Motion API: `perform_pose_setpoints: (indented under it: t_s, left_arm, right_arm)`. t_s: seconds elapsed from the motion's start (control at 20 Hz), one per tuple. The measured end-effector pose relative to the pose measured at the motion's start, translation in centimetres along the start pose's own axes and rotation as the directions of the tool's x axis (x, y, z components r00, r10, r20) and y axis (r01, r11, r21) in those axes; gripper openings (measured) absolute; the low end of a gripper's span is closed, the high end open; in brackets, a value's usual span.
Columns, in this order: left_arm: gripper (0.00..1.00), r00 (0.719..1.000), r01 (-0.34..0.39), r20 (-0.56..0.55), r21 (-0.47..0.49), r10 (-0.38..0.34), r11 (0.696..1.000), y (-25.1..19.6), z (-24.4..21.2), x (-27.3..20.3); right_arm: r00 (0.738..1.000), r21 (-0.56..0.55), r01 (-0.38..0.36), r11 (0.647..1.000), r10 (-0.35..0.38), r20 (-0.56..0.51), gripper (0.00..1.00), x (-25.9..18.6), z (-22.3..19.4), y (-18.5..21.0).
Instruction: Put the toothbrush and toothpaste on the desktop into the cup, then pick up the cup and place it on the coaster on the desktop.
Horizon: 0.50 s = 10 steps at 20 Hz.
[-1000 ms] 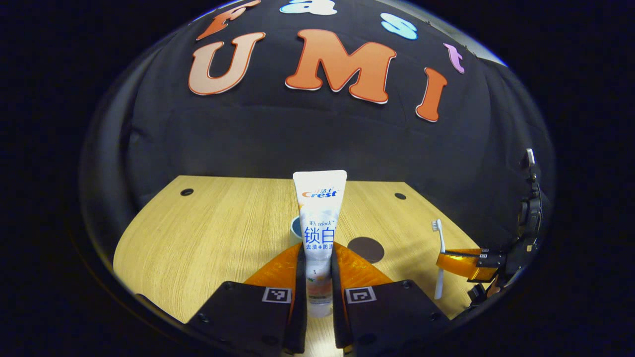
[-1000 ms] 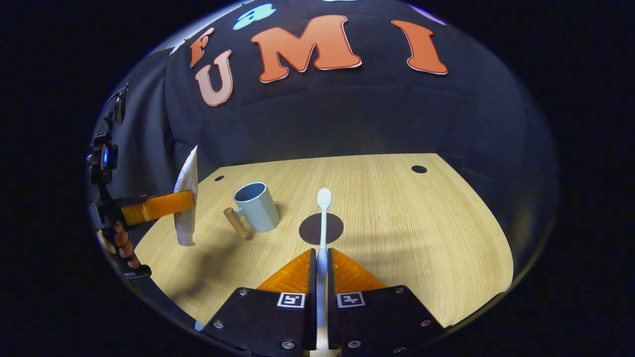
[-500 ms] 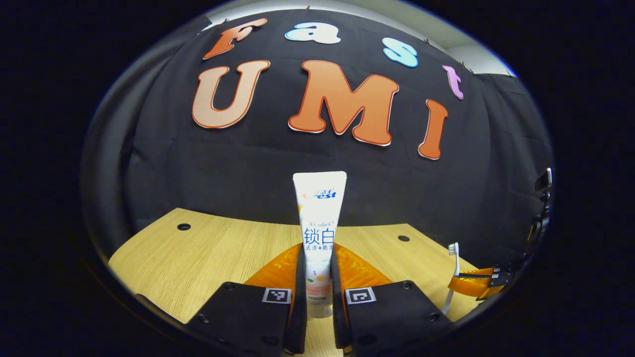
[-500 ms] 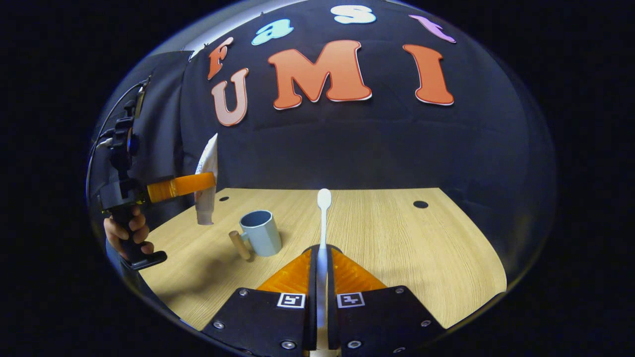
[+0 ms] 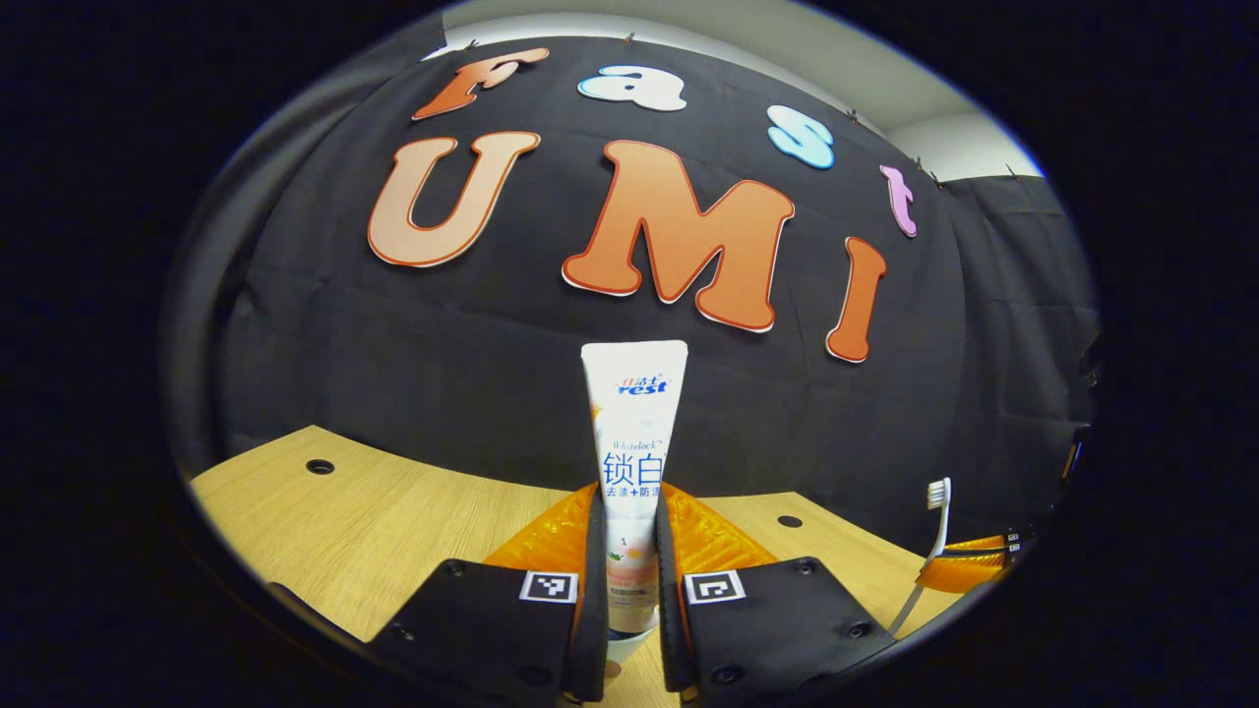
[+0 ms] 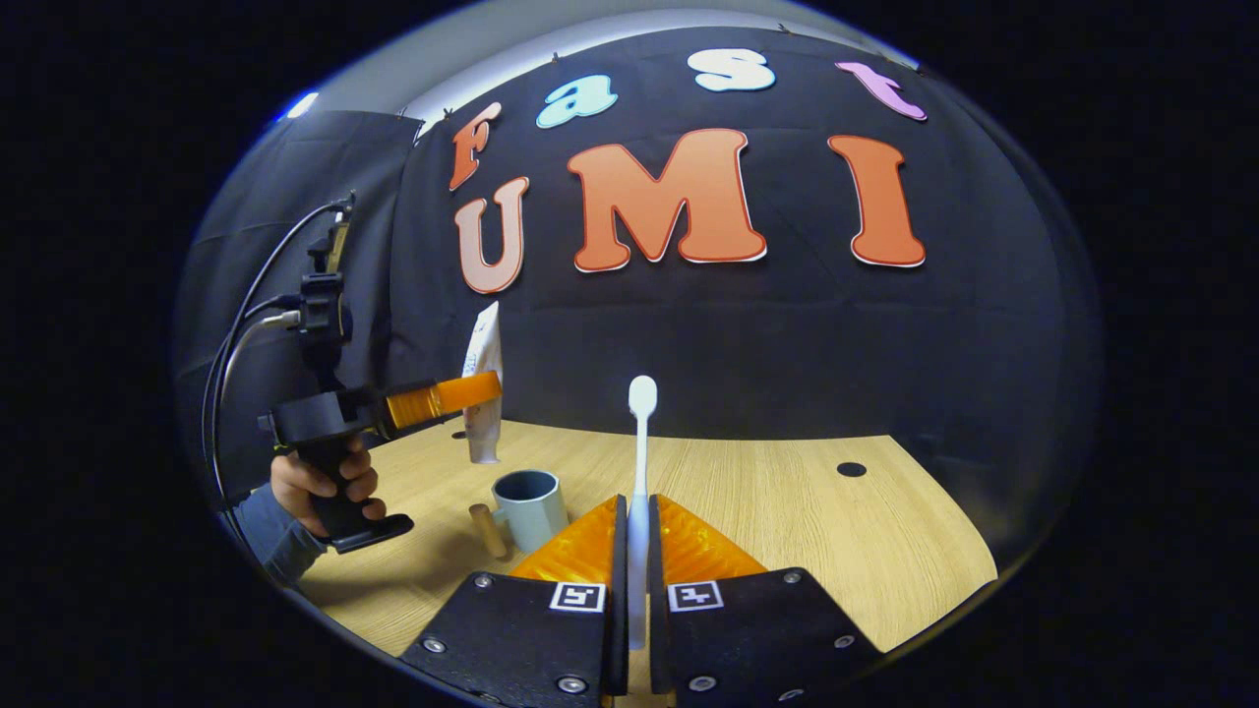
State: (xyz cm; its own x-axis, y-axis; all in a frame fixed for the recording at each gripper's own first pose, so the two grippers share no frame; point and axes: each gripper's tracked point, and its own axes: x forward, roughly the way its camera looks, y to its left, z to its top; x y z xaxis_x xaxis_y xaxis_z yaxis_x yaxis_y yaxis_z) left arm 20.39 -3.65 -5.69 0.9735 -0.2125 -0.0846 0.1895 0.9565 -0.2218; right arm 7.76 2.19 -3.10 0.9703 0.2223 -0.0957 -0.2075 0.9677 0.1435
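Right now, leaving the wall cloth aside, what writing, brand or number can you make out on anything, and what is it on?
Toothpaste: a printed label on its front; I do not read labels off, and its fine print is too small anyway.
Square markers on the left gripper and the right gripper: black-and-white patterns, no words.
Toothbrush: no writing visible.
Cup: no writing visible.

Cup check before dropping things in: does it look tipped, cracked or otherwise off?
Nothing stands out. In the right gripper view the cup stands upright on the table, mouth open, handle intact. The toothpaste and toothbrush are each held upright in a claw.
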Motion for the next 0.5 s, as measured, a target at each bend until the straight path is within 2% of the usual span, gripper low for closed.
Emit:
perform_pose_setpoints:
  t_s: [0.5]
  left_arm:
    - [0.26, 0.999, 0.01, -0.036, -0.031, -0.011, 0.999, 1.8, -4.5, 2.8]
  right_arm:
    - [0.992, 0.019, -0.04, 0.999, 0.038, 0.118, 0.09, 1.9, 2.8, 0.9]
